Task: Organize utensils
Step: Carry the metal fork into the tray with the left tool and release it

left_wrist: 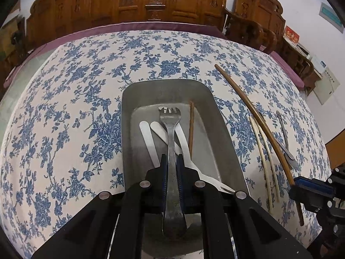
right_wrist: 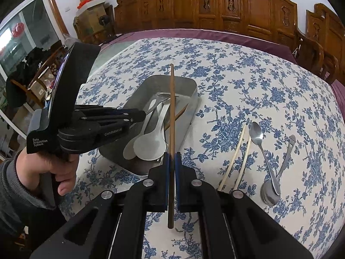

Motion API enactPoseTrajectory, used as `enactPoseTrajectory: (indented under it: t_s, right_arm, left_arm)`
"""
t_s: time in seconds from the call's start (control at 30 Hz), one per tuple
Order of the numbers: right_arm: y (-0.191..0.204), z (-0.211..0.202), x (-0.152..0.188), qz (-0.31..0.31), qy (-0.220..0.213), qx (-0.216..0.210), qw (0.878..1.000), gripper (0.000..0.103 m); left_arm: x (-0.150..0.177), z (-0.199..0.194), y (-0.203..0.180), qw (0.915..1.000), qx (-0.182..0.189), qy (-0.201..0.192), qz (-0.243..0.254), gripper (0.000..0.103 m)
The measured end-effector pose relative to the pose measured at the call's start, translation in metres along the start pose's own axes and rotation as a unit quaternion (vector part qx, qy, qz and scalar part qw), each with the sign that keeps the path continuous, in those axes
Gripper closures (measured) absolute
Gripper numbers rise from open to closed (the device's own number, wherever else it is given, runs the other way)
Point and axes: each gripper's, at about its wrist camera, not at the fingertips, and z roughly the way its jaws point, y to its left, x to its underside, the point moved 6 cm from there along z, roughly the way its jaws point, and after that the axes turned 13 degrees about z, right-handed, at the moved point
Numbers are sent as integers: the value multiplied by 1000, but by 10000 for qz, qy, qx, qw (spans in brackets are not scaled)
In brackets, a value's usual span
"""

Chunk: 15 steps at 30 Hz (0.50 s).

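A metal tray [left_wrist: 224, 129] [right_wrist: 189, 105] stands on the floral tablecloth and holds white spoons [left_wrist: 147, 138] [right_wrist: 148, 144] and one brown chopstick [left_wrist: 191, 125]. My left gripper [left_wrist: 172, 158] is shut on a metal fork [left_wrist: 171, 129] and holds it over the tray, tines pointing away. It also shows in the right wrist view [right_wrist: 142, 115]. My right gripper [right_wrist: 172, 156] is shut on a brown chopstick [right_wrist: 171, 108] [left_wrist: 254, 112], lifted beside the tray's right side. Two cream chopsticks [right_wrist: 239, 157] [left_wrist: 264, 151] and two metal spoons [right_wrist: 262, 149] [left_wrist: 285, 140] lie on the cloth to the right.
Carved wooden chairs [left_wrist: 155, 2] [right_wrist: 215, 6] line the table's far edge. Cardboard boxes [right_wrist: 90, 10] and clutter stand at the far left. A purple cloth edge [left_wrist: 151, 26] borders the table.
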Motion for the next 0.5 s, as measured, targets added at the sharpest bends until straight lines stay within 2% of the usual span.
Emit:
enactPoseTrajectory:
  t_s: [0.2, 0.5]
  right_arm:
    - [4, 3, 1, -7, 15, -17, 10000, 97]
    - [26, 13, -4, -51, 40, -84, 9999, 97]
  left_arm:
    - [0, -16, 3, 9999, -50, -144, 19, 95]
    - [5, -61, 19, 9989, -168, -438, 66, 93]
